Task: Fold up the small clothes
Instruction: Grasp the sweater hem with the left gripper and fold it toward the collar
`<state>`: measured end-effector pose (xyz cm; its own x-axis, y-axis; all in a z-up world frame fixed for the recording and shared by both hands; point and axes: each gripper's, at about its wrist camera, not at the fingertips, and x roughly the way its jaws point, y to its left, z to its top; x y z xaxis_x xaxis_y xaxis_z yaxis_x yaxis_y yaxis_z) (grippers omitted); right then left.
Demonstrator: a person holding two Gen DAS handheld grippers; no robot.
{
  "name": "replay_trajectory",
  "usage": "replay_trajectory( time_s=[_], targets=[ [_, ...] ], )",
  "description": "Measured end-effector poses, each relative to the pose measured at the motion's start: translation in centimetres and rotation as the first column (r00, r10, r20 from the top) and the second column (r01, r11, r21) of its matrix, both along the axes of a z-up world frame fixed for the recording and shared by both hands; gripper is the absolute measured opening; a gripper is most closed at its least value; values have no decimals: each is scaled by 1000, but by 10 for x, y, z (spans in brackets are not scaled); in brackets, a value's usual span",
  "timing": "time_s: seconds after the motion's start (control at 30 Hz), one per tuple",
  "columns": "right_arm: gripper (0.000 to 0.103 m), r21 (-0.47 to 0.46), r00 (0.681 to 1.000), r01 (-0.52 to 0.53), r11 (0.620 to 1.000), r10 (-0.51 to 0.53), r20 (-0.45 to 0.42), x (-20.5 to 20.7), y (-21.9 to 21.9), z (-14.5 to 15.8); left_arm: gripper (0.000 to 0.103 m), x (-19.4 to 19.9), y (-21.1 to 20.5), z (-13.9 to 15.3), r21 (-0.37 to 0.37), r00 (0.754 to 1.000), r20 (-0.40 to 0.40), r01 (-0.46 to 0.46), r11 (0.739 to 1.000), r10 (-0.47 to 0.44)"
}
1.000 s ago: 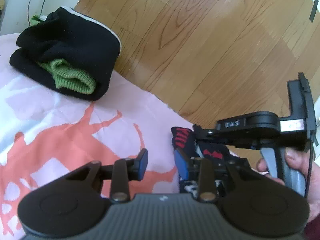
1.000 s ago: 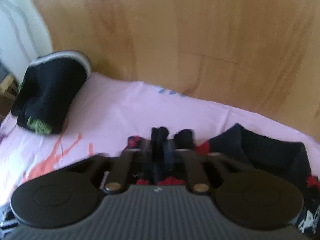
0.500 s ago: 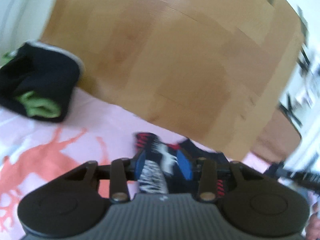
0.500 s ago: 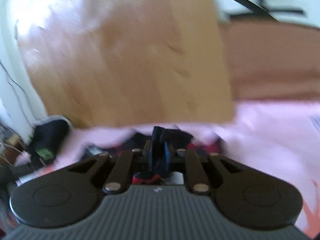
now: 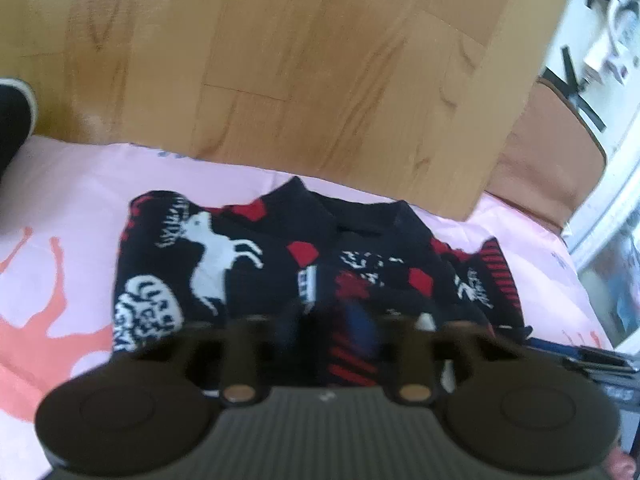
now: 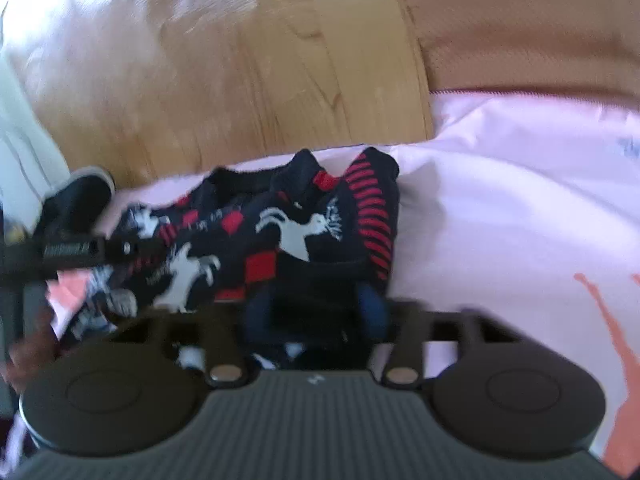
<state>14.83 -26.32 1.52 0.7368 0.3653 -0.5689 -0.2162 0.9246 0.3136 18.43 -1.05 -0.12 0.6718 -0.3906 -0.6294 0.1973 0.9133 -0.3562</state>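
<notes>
A small black sweater point(image 5: 256, 256) with red squares and white reindeer lies spread on the pink cloth point(image 5: 72, 184), neck toward the wooden floor. My left gripper point(image 5: 332, 320) sits over its near hem with fabric between the blue pads; motion blur hides how the jaws stand. In the right wrist view the same sweater point(image 6: 280, 232) lies ahead, a red-striped cuff at its right. My right gripper point(image 6: 314, 312) has its blue pads spread apart over the sweater's near edge. The left gripper's body point(image 6: 68, 252) shows at the left there.
A folded black garment point(image 6: 76, 200) sits at the cloth's far left corner. Wooden floor point(image 5: 304, 64) lies beyond the cloth's far edge. A brown cushion point(image 6: 520, 40) lies at the far right. The right gripper's body point(image 5: 592, 364) shows at the lower right.
Both grippers swung round, and the sweater now lies spread flat in front of them. My right gripper, shut on dark fabric before, now has its pads apart. The folded black garment slid toward the left edge.
</notes>
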Motion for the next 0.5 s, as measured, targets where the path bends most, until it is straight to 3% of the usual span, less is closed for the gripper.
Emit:
replay_trajectory(
  time_s=[0.13,0.23,0.3,0.33,0.4,0.5],
  targets=[
    [10,12,993,51,999,-52,105,-4,-13,13,12,-13,-5,22,-25,990,142,12,1000,-9],
    [10,2,977,118,993,-117,181,7,-20,26,13,-9,-12,30,-59,979,204,18,998,-6],
    [18,6,983,109,994,-109,148,26,-21,19,13,5,-21,19,8,985,174,-11,1000,10],
    [21,6,988,100,995,-100,121,33,-20,13,13,13,-24,8,38,992,122,-31,999,26],
    [39,0,988,130,991,-130,85,41,-23,3,15,19,-21,-6,20,997,67,-33,999,31],
    [51,44,991,120,992,-122,51,40,-27,-8,18,11,-17,-10,16,995,97,-39,999,37]
  ],
)
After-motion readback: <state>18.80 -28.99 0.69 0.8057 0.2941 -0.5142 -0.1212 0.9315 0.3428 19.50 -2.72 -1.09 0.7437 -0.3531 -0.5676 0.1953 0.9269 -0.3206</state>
